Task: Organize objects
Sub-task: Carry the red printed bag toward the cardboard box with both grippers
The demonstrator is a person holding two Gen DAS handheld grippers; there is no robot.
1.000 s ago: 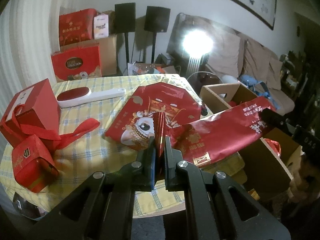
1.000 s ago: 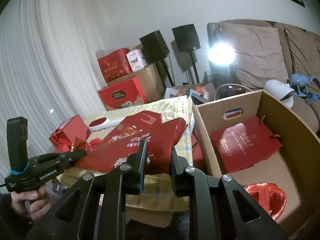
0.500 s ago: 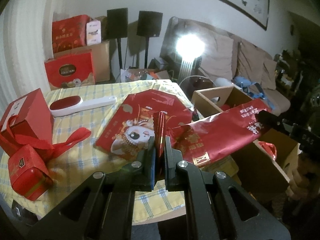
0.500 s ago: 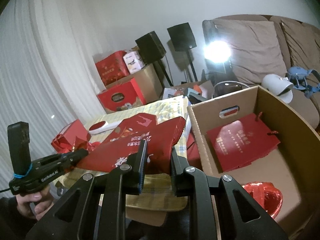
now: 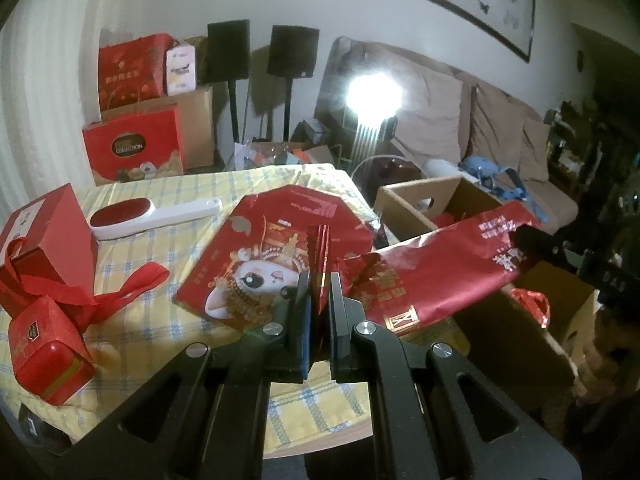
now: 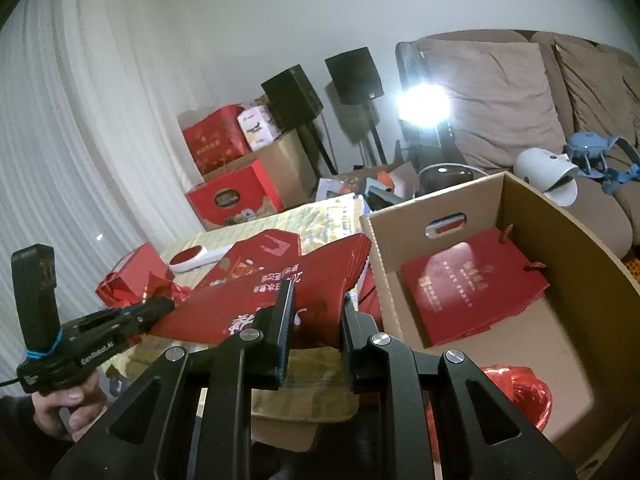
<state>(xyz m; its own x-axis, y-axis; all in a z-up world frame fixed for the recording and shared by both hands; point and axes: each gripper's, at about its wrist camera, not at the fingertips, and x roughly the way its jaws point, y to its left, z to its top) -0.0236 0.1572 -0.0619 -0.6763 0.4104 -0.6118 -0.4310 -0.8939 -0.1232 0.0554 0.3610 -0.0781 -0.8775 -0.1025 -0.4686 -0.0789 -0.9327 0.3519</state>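
While the open brown cardboard box point(image 6: 532, 240) stands beside the yellow checked table point(image 5: 240, 184), a long flat red paper bag point(image 5: 436, 272) spans the gap above them, its ends clamped by the nearly closed left gripper point(image 5: 319, 300) and the narrowly parted right gripper point(image 6: 316, 312).

Dim room, one glaring lamp point(image 5: 374, 96) blooming white, soft shadows, slight blur, strong fisheye curvature, dark corners.
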